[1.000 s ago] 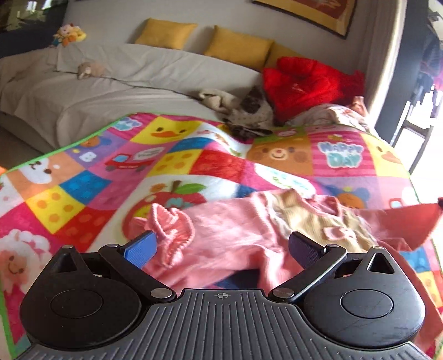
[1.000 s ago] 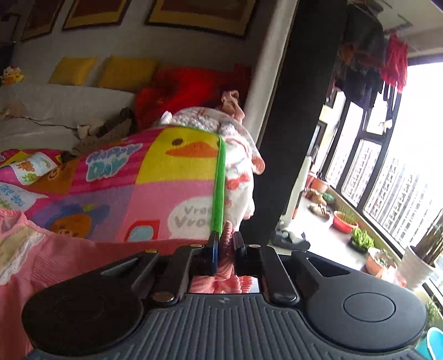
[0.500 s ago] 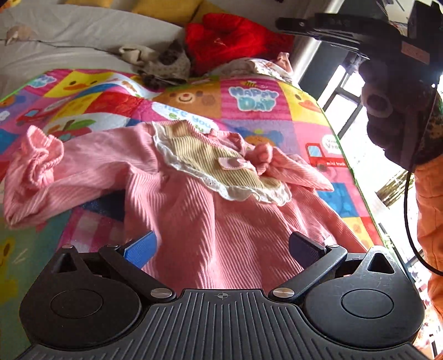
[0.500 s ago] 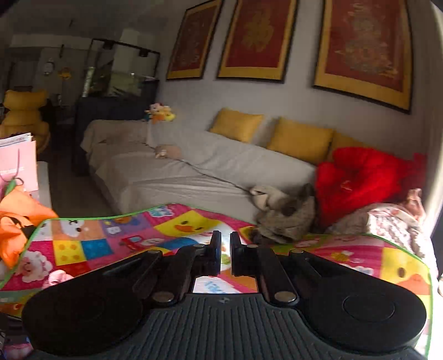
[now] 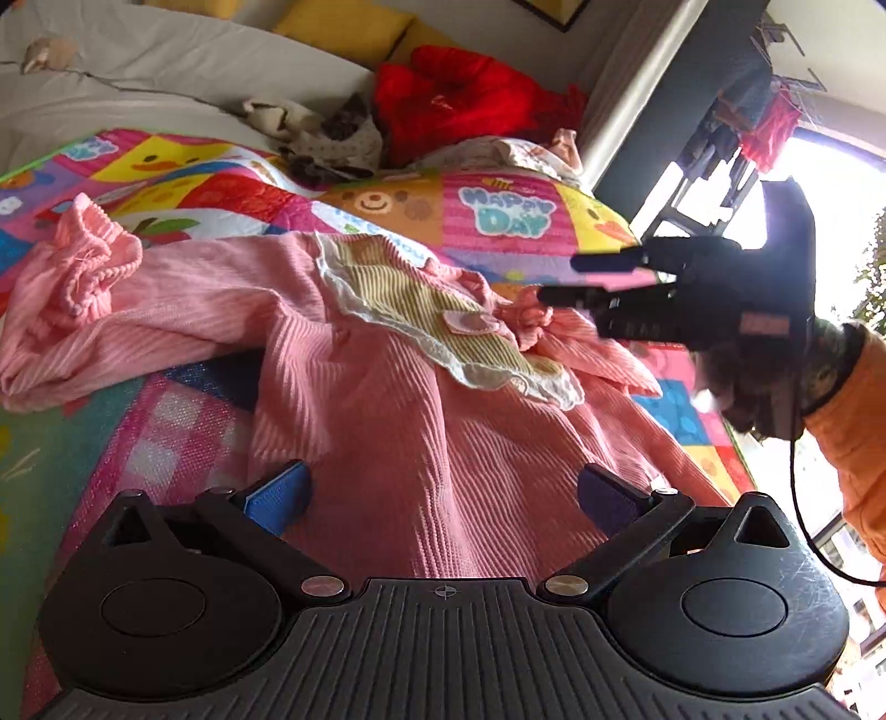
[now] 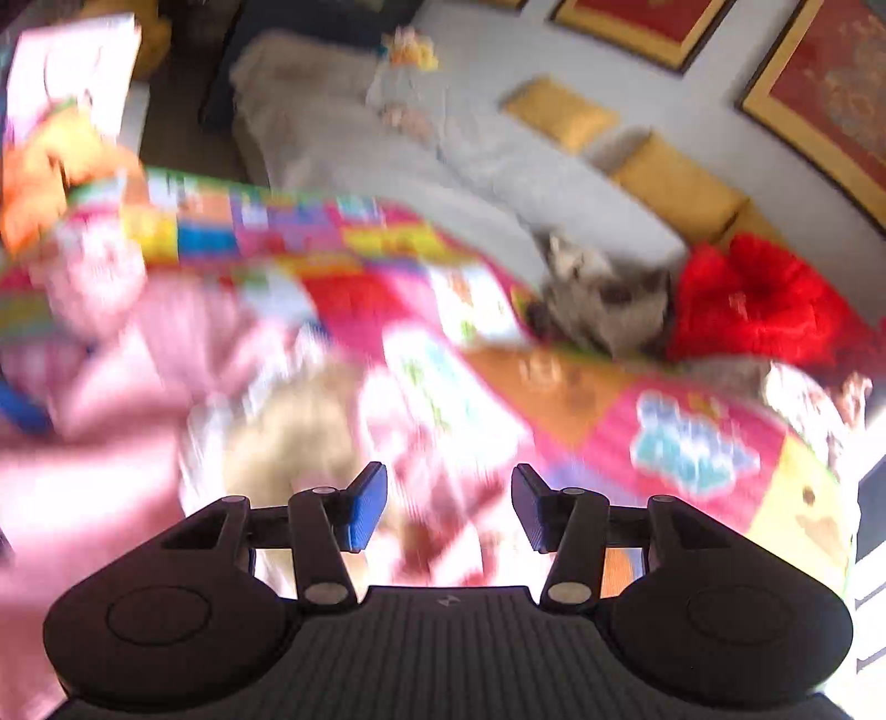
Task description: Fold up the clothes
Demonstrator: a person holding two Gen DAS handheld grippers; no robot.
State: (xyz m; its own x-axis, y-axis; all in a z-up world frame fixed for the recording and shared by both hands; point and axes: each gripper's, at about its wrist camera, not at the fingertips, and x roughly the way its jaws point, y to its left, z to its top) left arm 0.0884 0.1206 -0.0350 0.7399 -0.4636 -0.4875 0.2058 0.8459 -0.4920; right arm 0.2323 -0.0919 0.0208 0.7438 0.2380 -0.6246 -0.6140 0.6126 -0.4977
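A pink ribbed baby garment [image 5: 387, 387] with a beige bib front and lace trim lies spread face up on a colourful play mat [image 5: 487, 216]. Its left sleeve is bunched at the far left. My left gripper [image 5: 443, 498] is open and empty just above the garment's lower body. My right gripper [image 6: 448, 509] is open and empty; it also shows in the left wrist view [image 5: 559, 279], hovering over the garment's right sleeve. The right wrist view is blurred, with the pink garment [image 6: 127, 443] at lower left.
A grey sofa cover [image 5: 138, 72] with yellow cushions [image 5: 343, 22] lies behind the mat. A red garment [image 5: 465, 105] and a grey crumpled cloth [image 5: 332, 133] sit at the mat's far edge. A window and drying rack are at the right.
My right gripper has opened and swung down toward the garment's right sleeve. My left gripper stays open and has shifted little over the garment.
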